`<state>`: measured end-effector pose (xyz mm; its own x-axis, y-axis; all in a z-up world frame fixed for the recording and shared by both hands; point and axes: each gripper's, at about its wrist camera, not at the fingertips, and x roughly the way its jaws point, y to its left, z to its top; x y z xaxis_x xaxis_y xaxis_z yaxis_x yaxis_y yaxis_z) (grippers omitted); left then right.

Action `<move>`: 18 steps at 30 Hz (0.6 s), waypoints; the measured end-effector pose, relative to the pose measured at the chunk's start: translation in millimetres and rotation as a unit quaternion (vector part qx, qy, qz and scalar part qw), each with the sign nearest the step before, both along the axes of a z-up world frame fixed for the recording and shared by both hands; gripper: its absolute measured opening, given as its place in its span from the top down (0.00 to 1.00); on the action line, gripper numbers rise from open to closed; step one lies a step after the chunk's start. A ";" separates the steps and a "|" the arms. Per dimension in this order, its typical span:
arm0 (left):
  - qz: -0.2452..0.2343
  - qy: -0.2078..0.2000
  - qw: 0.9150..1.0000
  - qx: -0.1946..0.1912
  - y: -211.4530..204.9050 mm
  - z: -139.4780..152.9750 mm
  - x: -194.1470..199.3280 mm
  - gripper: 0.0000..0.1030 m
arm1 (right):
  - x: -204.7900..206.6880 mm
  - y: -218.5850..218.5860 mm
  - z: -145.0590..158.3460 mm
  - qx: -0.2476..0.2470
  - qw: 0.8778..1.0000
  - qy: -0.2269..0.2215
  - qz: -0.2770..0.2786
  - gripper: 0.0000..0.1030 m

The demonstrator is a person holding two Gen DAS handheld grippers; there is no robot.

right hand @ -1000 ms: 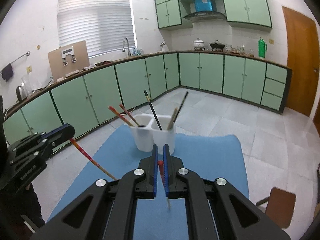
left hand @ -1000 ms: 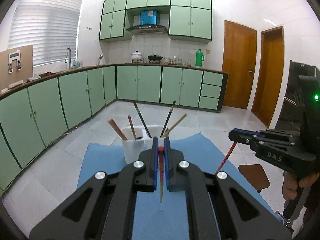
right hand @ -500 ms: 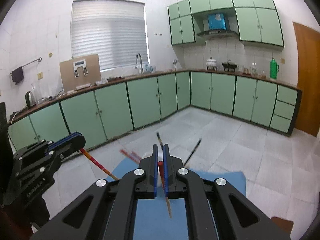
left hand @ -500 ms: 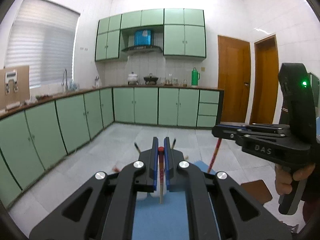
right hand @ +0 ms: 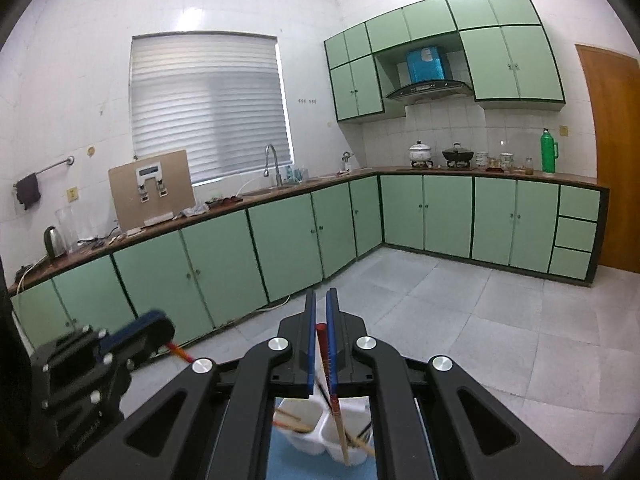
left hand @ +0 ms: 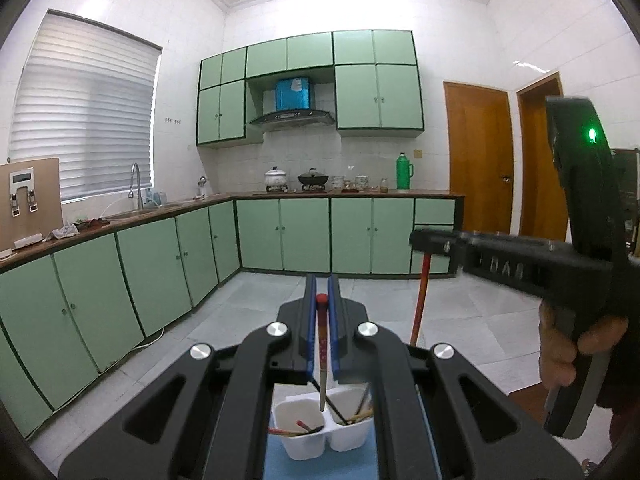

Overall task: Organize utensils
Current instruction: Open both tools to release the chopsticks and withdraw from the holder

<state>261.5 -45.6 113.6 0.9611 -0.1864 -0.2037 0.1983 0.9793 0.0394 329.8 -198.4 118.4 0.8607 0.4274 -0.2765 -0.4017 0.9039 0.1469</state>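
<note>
My left gripper (left hand: 321, 280) is shut on a red-topped chopstick (left hand: 322, 344) that hangs down over the white two-compartment holder (left hand: 308, 436). The holder's left cup has red chopsticks and its right cup has dark and tan ones. My right gripper (right hand: 321, 296) is shut on another red chopstick (right hand: 334, 392), whose tip hangs over the right cup of the holder (right hand: 304, 436). Each gripper shows in the other's view: the right gripper (left hand: 424, 240) with its chopstick (left hand: 420, 304), the left gripper (right hand: 154, 326) low at the left. A person's hand (left hand: 560, 348) grips the right handle.
The holder stands on a blue mat (left hand: 276, 462) on a low table. Beyond it lie a grey tiled floor (right hand: 460, 320), green base cabinets (left hand: 152, 272) with a counter and sink along two walls, and wooden doors (left hand: 478, 160) at the right.
Both grippers have risen with their chopsticks still held. The holder, earlier ahead of the fingers, now sits low beneath them, and more of the kitchen wall shows.
</note>
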 end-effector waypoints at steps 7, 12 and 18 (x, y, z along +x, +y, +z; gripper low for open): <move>0.009 0.014 1.000 0.002 11.4 -24.9 44.2 0.96 | 43.9 12.2 -24.4 -0.001 1.000 0.007 -0.011 0.95; 0.010 0.045 0.999 0.006 8.8 -48.2 78.7 0.95 | 65.0 21.2 -51.6 -0.014 0.999 0.027 -0.014 0.95; 0.012 0.083 0.997 -0.003 21.4 -73.6 97.2 0.94 | 74.3 25.2 -80.5 -0.040 0.998 0.050 -0.014 0.93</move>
